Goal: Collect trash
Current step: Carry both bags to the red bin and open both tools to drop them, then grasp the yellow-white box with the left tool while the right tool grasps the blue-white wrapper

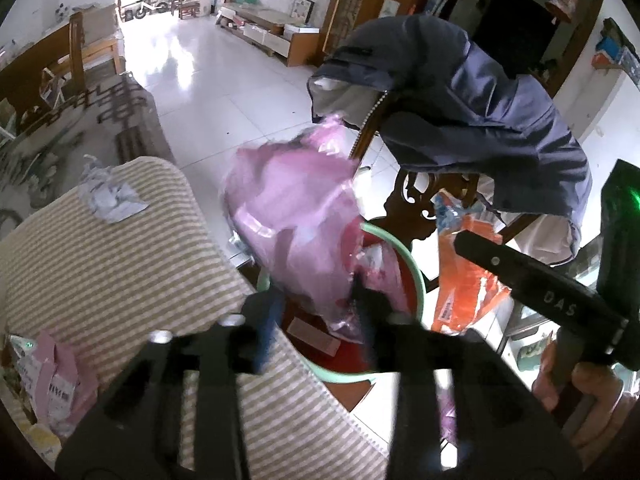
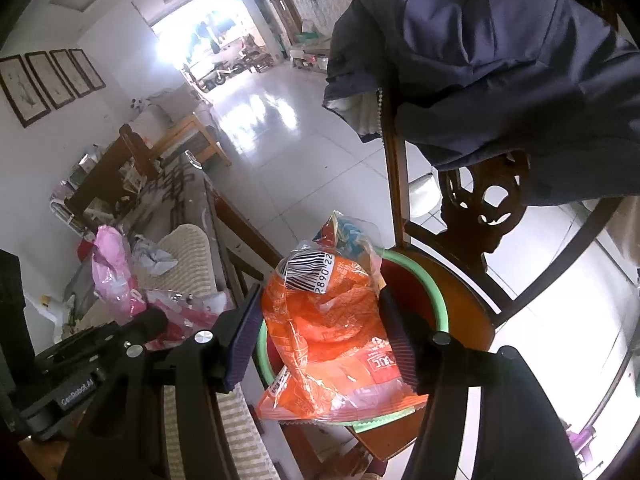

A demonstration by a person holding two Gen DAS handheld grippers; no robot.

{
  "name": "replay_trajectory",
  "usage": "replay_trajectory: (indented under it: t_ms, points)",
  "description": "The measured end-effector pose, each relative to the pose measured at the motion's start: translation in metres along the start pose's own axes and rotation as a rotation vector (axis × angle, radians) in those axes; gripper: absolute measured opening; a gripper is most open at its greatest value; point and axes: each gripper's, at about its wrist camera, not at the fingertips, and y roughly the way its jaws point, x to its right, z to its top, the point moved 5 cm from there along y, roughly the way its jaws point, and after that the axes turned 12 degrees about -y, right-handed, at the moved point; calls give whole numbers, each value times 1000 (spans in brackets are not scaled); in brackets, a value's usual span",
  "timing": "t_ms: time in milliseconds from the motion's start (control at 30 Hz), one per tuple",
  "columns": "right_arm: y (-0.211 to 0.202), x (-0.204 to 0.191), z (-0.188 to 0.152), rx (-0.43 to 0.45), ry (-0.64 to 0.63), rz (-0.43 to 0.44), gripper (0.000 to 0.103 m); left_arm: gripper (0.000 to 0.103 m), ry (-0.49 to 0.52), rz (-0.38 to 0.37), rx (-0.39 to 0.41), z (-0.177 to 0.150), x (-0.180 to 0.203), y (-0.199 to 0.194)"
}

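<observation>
Orange snack wrapper [image 2: 332, 328] sits between the right gripper's [image 2: 320, 340] half-open pads above the green-rimmed basin [image 2: 430, 280]; the left gripper [image 1: 316, 308], also part open, has a pink plastic bag [image 1: 296, 216] at its fingers. Either could drift past the rim at 3 o'clock.

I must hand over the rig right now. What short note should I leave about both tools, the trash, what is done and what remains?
Left tool: open above the basin, with the pink bag between its fingers. The view is blurred, but it looks released.
Right tool: shut on the orange wrapper, held over the same basin, which sits on the chair.
Done: two pieces brought to the basin.
Left: drop both in, then fetch the crumpled paper on the striped cushion and the pink packet at its near end.
</observation>
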Motion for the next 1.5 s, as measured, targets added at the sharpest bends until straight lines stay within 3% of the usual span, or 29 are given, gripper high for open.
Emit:
replay_trajectory:
  t_ms: [133,533,967,1133,1167,1333,1500]
  points:
    - [4,4,5,9,14,-4,72,63,-1,-1,5,2,0,2]
    - [1,-9,4,17,-15,-10,72,63,-61,47,38,-8,-36,-30]
    - [14,-110,-14,-42,-180,84,73,68,-198,156,132,-37,-132,-99]
    - [16,-165,-31,-74,-264,130,76,76,-138,234,140,-59,-188,-129]
    - [16,-173,-35,-82,-274,140,80,77,-125,250,124,-67,-205,-134]
    - [20,-220,-72,-160,-323,183,81,77,-48,329,26,-103,-264,-143]
    - [20,-263,-113,-248,-394,190,81,77,132,360,-56,-121,-290,-139]
